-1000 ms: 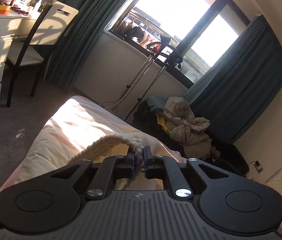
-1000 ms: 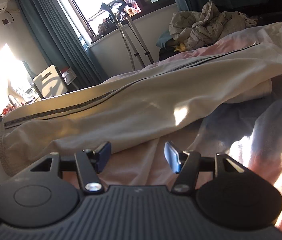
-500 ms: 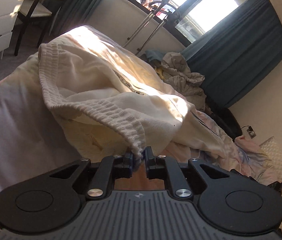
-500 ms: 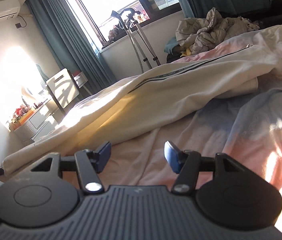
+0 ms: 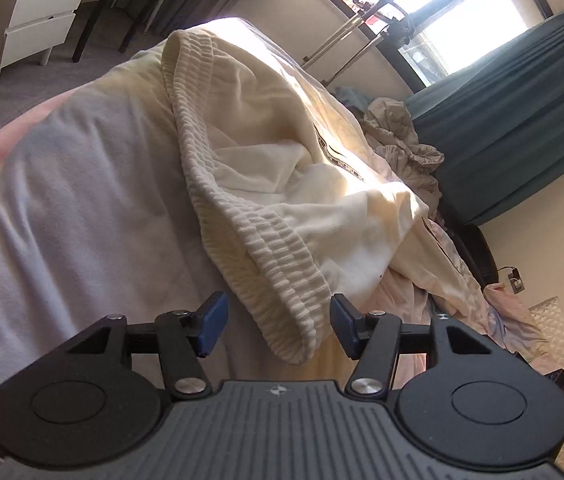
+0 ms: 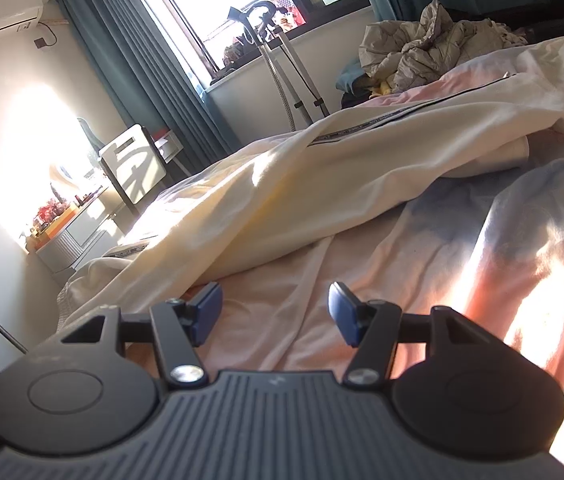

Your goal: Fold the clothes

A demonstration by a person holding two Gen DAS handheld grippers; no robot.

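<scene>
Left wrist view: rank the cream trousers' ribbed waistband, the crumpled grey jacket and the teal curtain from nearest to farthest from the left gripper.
1. Cream trousers' ribbed waistband: its end lies between the left gripper's open pads, unpinched.
2. Crumpled grey jacket: beyond the bed, upper right.
3. Teal curtain: behind the jacket, by the window.

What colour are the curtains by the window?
Dark teal curtains, plain with no pattern; the right wrist view shows them best.
</scene>
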